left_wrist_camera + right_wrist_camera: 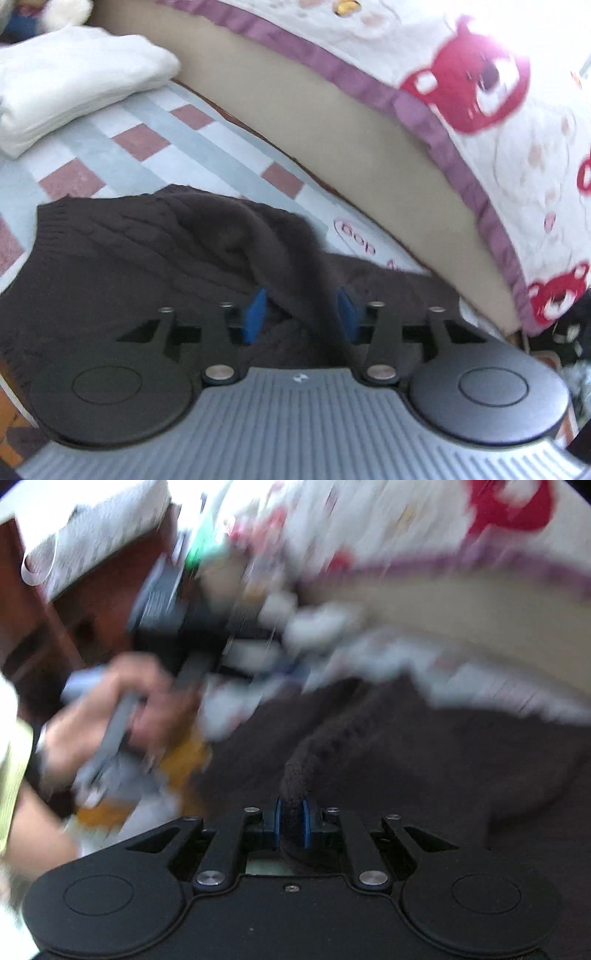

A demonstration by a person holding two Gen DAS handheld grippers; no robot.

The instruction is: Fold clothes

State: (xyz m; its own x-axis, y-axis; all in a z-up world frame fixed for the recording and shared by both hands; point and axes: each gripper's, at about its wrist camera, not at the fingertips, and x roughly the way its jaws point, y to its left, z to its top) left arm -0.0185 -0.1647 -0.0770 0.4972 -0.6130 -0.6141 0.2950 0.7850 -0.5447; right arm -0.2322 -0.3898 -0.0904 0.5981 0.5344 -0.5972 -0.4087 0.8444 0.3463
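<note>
Nearest me, my right gripper [290, 825] is clenched on a ridge of the dark brown sweater [155, 251] — to carry a fold, I judge. My left gripper [301, 314] gapes around a loose fold; the sweater lies on the checked bedsheet [147, 147].

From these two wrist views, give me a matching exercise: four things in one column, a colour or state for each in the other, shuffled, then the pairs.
Things:
1. sweater
2. folded cloth
3. left hand-held gripper
4. right hand-held gripper

Colour or state:
A. white, lying folded on the checked sheet
B. pads apart, fabric loose between them
C. dark brown knit
D. pads pinched on a fold of knit

Pairs: 1-C, 2-A, 3-B, 4-D
</note>
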